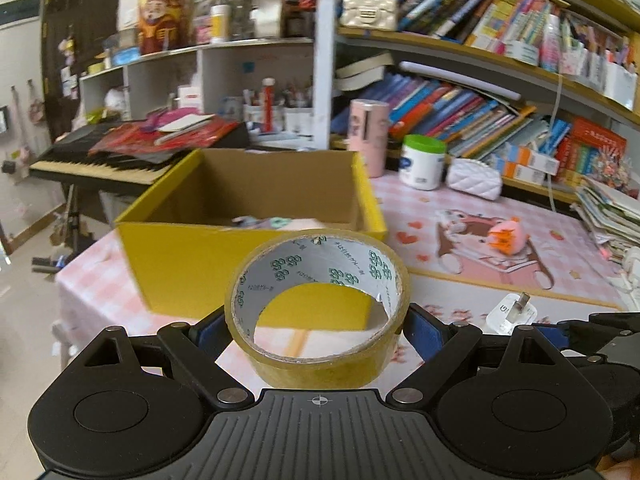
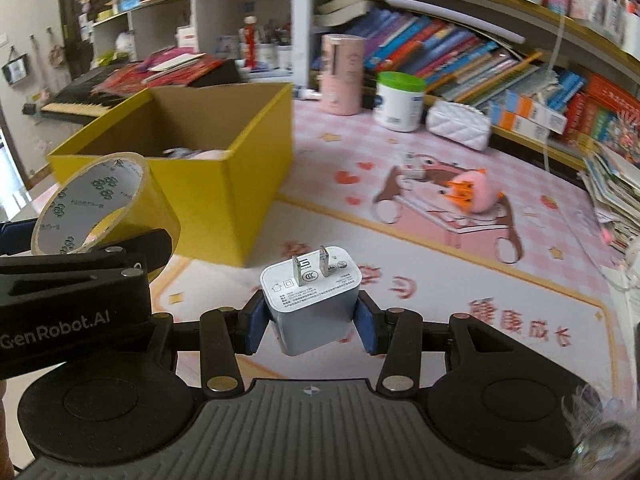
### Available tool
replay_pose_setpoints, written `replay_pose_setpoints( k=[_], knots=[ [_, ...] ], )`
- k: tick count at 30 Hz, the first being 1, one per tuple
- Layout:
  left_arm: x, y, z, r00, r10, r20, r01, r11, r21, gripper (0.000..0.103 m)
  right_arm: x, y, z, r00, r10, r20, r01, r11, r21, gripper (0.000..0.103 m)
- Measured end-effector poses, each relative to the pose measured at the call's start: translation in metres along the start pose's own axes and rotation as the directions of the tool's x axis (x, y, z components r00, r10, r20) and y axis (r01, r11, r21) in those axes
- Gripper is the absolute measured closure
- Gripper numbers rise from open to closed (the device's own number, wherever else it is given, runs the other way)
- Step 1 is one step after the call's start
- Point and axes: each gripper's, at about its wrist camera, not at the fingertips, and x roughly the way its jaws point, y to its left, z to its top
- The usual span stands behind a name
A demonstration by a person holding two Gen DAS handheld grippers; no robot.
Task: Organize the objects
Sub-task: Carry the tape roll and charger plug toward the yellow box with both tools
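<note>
A roll of yellowish packing tape is clamped between the blue pads of my left gripper, held above the table just in front of the open yellow cardboard box. My right gripper is shut on a white plug charger with its two prongs pointing up. In the right wrist view the tape roll and the left gripper's body sit at the left, near the box. Soft pastel items lie inside the box. A pink plush toy rests on the pink cartoon mat.
A pink cylinder, a white jar with a green lid and a white quilted pouch stand at the table's back edge. Bookshelves fill the back and right. A keyboard piano stands left of the table, and stacked papers lie at right.
</note>
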Motion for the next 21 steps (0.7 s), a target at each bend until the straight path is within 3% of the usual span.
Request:
replay_pose_setpoints(
  k=[7,21],
  knots=[
    [-0.015,0.033,-0.009,1.000,0.029,0.004,-0.029,0.999,-0.015,0.012,-0.007,0.046,-0.006,0.999,0.038,-0.003,-0.038,0.998,-0.039,0.060],
    [-0.036,0.082,-0.019,0.999,0.025,0.023,-0.025,1.000,0.015,0.012,-0.016,0.099,-0.017,0.999,0.051,0.012,-0.051,0.999,-0.012,0.060]
  ],
)
